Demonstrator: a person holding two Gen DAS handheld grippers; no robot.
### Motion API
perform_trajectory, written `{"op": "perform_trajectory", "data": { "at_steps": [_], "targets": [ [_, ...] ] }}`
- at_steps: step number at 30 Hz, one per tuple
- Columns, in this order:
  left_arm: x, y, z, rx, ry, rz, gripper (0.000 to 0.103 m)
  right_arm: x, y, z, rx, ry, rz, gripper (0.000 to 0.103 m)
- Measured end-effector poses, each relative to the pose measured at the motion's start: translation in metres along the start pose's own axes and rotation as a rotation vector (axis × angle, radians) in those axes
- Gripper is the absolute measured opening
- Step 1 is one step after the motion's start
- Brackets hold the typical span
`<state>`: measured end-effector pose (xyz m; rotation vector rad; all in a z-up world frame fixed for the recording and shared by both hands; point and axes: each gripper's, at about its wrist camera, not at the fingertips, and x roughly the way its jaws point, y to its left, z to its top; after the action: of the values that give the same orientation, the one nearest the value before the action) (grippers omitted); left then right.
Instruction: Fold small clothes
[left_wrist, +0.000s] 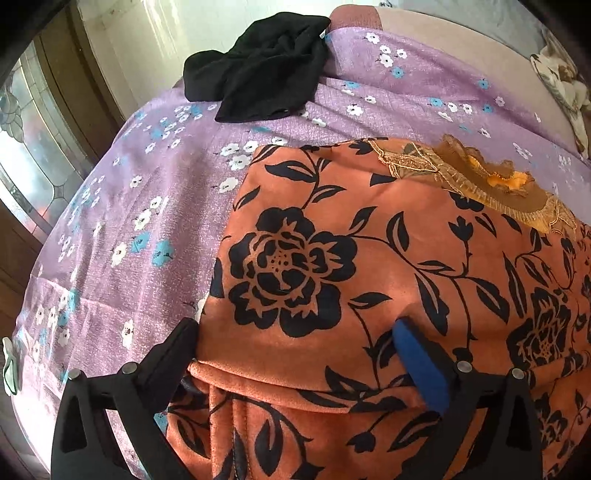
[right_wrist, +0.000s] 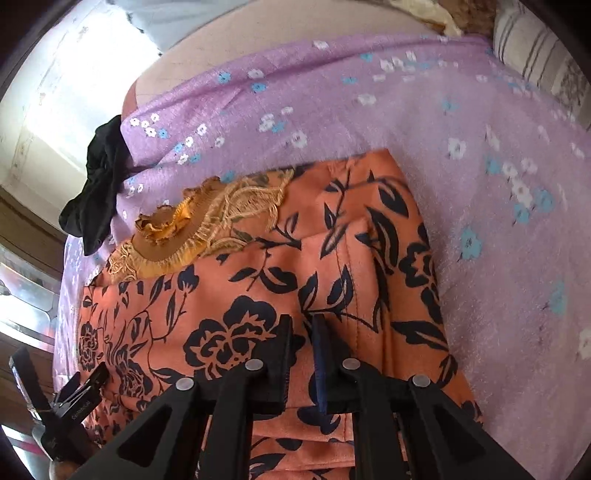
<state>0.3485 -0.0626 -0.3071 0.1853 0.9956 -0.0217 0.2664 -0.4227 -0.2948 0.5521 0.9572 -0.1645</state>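
An orange garment with black flower print and a gold embroidered neckline lies partly folded on the purple flowered bedsheet. My left gripper stands wide open over the garment's near folded edge. Its black finger is at the cloth's left border and its blue pad rests on top of the cloth. In the right wrist view my right gripper is nearly closed, pinching a fold of the orange garment at its near edge. The neckline lies to the upper left there.
A crumpled black garment lies at the far left of the bed. A striped pillow sits at the far right corner. A glass-panelled door stands beyond the bed's left edge. Bare sheet stretches to the right of the garment.
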Motion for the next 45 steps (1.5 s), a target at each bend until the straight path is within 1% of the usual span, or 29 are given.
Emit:
{"op": "perform_trajectory", "data": {
  "at_steps": [3, 5, 7, 14, 17, 18, 32, 36, 37, 40, 42, 43, 44, 45],
  "targets": [
    [-0.001, 0.001, 0.000, -0.003, 0.003, -0.005, 0.103, -0.006, 0.013, 0.001, -0.062, -0.057, 0.024, 0.015],
    [-0.002, 0.001, -0.001, -0.003, 0.001, -0.005, 0.103, -0.010, 0.020, -0.002, -0.083, -0.065, 0.046, 0.015],
    [-0.003, 0.001, -0.001, -0.003, 0.000, -0.003, 0.103, -0.008, 0.023, -0.004, -0.088, -0.053, 0.059, 0.015],
    [0.001, 0.002, 0.002, -0.012, 0.006, -0.003, 0.103, 0.007, 0.032, -0.013, -0.119, -0.001, 0.055, 0.015],
    [0.001, 0.002, 0.002, -0.014, 0.003, -0.001, 0.103, 0.023, 0.033, -0.018, -0.127, 0.066, 0.030, 0.016],
    [0.002, 0.002, 0.003, -0.014, 0.002, 0.000, 0.103, 0.025, 0.032, -0.019, -0.128, 0.071, 0.026, 0.016],
    [0.001, 0.002, 0.002, -0.020, -0.013, 0.004, 0.103, 0.024, 0.035, -0.021, -0.139, 0.062, 0.021, 0.016],
    [0.000, 0.002, -0.004, -0.046, -0.053, 0.007, 0.103, 0.025, 0.034, -0.021, -0.132, 0.064, 0.028, 0.016],
    [-0.001, 0.002, -0.004, -0.049, -0.053, 0.009, 0.103, 0.025, 0.034, -0.020, -0.130, 0.066, 0.029, 0.016],
    [-0.002, 0.004, -0.004, -0.050, -0.036, -0.002, 0.103, 0.025, 0.033, -0.020, -0.127, 0.070, 0.034, 0.016],
    [-0.008, 0.004, -0.003, -0.022, 0.011, -0.004, 0.103, 0.023, 0.031, -0.020, -0.119, 0.081, 0.039, 0.016],
    [-0.013, 0.003, -0.003, -0.009, 0.056, -0.009, 0.103, 0.021, 0.030, -0.020, -0.112, 0.091, 0.043, 0.016],
    [-0.017, 0.004, -0.004, -0.006, 0.081, -0.024, 0.103, 0.019, 0.028, -0.019, -0.105, 0.102, 0.048, 0.016],
    [-0.024, 0.006, -0.007, -0.010, 0.087, -0.050, 0.103, 0.017, 0.027, -0.020, -0.096, 0.106, 0.051, 0.016]
  ]
}}
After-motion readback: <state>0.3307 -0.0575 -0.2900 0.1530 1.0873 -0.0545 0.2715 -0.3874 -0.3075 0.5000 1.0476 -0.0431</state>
